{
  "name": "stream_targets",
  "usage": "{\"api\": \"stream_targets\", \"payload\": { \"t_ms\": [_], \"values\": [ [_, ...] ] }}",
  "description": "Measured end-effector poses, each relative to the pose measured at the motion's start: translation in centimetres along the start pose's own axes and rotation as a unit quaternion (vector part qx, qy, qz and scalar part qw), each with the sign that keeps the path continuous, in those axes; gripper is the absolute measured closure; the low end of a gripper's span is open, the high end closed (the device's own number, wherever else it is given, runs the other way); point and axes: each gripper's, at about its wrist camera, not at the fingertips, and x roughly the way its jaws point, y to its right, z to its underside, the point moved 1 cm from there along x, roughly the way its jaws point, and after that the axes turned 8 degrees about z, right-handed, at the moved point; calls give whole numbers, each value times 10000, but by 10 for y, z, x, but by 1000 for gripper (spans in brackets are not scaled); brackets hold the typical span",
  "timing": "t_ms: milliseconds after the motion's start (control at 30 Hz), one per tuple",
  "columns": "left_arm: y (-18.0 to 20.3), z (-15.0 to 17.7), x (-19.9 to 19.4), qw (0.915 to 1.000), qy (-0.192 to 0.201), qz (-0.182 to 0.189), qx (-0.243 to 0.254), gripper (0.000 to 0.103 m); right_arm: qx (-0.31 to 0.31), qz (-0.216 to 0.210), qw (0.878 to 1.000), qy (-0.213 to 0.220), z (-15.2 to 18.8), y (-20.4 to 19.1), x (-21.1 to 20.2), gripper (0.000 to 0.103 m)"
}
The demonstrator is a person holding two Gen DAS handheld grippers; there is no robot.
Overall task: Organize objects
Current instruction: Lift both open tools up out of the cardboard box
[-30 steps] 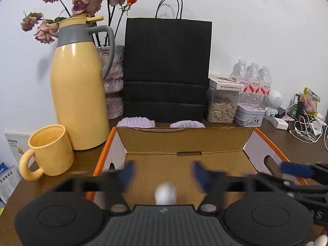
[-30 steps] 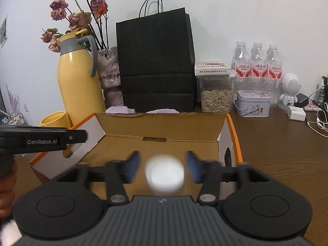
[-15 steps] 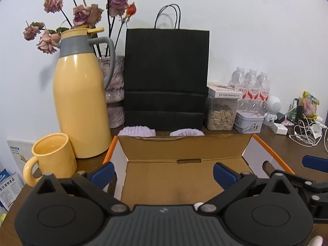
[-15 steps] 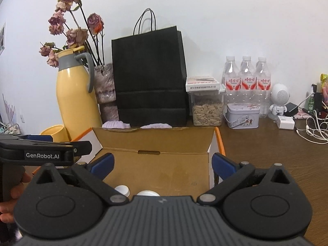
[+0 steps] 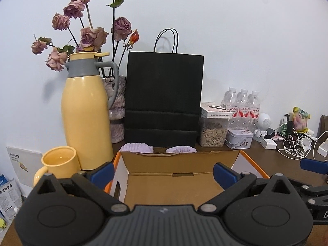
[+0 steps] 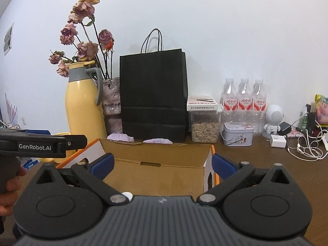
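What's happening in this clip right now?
A person holds two handheld grippers over an open cardboard box on a wooden table. The left gripper and right gripper are both open and hold nothing. A small white object shows just above the right gripper's body, apparently inside the box. A yellow jug and a black paper bag stand behind the box.

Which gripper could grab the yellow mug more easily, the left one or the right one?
Probably the left. The round yellow ceramic mug sits right beside the open left gripper. From the open right gripper, it lies far left, mostly hidden behind the other tool.
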Motion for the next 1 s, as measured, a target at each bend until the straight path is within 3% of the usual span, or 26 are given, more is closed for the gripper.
{"api": "stream_targets", "payload": {
  "t_ms": [400, 1000],
  "values": [
    [0, 8, -51, 9999, 28, -105, 56, 0, -107, 76, 9999, 1, 4, 0, -44, 0],
    [6, 45, -136, 9999, 44, -143, -45, 0, -165, 202, 9995, -162, 42, 15, -118, 0]
  ]
}}
